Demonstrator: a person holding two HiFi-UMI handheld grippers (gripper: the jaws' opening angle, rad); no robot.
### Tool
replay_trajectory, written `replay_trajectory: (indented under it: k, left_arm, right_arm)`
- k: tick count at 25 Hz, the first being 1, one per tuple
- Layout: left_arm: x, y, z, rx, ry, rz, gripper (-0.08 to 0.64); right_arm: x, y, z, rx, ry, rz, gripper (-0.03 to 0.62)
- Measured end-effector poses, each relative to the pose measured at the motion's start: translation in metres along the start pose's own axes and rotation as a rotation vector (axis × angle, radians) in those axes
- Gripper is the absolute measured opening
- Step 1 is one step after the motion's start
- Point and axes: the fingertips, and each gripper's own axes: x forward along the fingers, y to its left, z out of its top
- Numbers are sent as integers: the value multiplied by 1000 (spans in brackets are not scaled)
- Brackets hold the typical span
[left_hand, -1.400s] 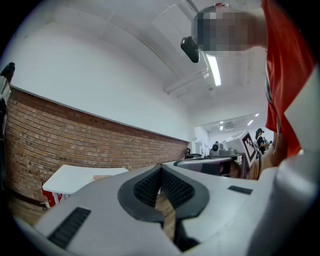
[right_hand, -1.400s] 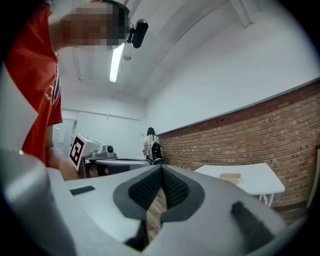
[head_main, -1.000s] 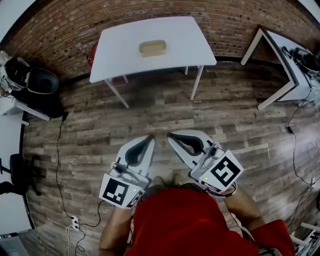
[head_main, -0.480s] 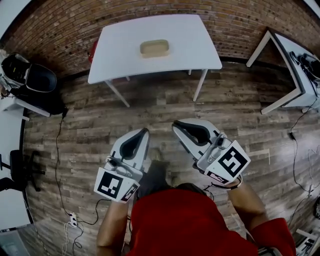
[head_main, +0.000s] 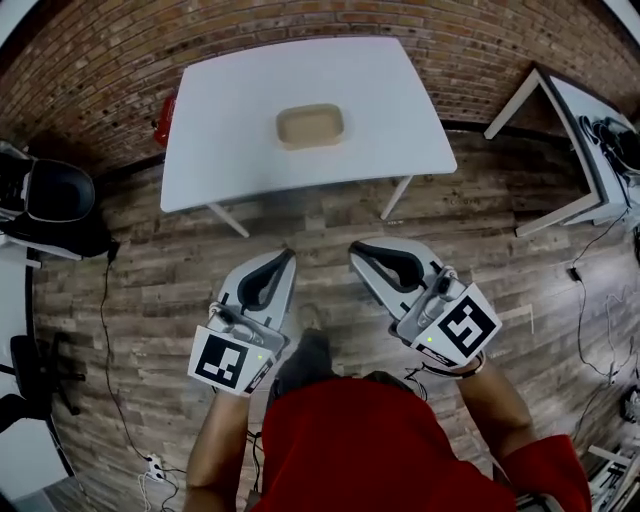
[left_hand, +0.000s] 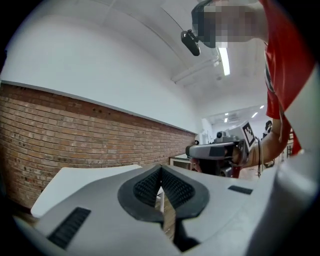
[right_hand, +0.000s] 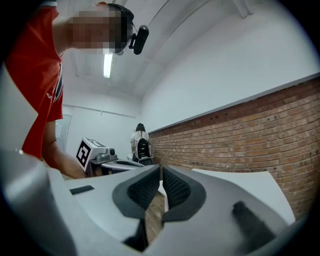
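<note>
**1. Floor** (head_main: 150, 300). Grey-brown wood planks with a worn grain. Cables trail along its left side.

**2. Wall** (head_main: 110, 50). Rough red-brown brick, running behind the desk.

**3. Desk** (head_main: 400, 110). Smooth white rectangular top on slim white legs, standing close to the wall. A second white desk (head_main: 565, 110) stands well apart at the right.

**4. Person.** Red shirt (head_main: 380, 450) and bare forearms, with one pair of tongs in each hand, held over the floor short of the desk.

**5. Left tongs** (head_main: 288, 255). Pale grey moulded shell with black ribbed pads (left_hand: 145, 189). The jaws meet at the tip with nothing between them. A black-and-white marker cube (head_main: 227, 360) sits at the rear.

**6. Right tongs** (head_main: 356, 247). Same make, with ribbed pads (right_hand: 176, 189). The jaws are drawn in to a hairline slit and grip nothing. Its marker cube (head_main: 462, 328) sits at the rear.

**7. Tray** (head_main: 310, 126). Tan, shallow and matt, a rounded rectangle with a raised rim; it looks like wood or pressed fibre.
- Position: it lies near the middle of the desk, ahead of both tongs and well apart from them. Open floor and the desk's near edge lie between.
- Long axis: it runs left to right, across the line along which the tongs point.
- Nearer hand: the tray sits almost on the midline between the two pairs, a shade toward the left. The left tongs are the nearer, though by little.
</note>
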Motion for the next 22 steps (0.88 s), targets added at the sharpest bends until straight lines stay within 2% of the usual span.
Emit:
replay_trajectory:
  k: [4, 9, 12, 16, 17, 19, 22]
  left_arm:
    - [34, 64, -6, 10, 25, -46, 15]
    - [70, 129, -12, 25, 54, -88, 15]
    - [91, 154, -17, 35, 70, -121, 16]
    - [121, 174, -27, 55, 109, -158, 20]
    - [128, 178, -31, 59, 121, -173, 49]
    - [142, 185, -39, 68, 147, -202, 203]
    - [167, 196, -51, 109, 193, -227, 269]
  right_arm:
    - [48, -48, -6, 15, 27, -42, 32]
    - [91, -101, -23, 10, 109, -102, 44]
    - [110, -127, -41, -2, 184, -109, 128]
    - [124, -166, -61, -61, 283, -117, 171]
    - [127, -175, -66, -80, 306, -115, 181]
    - [135, -196, -77, -121, 357, -105, 196]
    - [147, -225, -93, -193, 436, -65, 216]
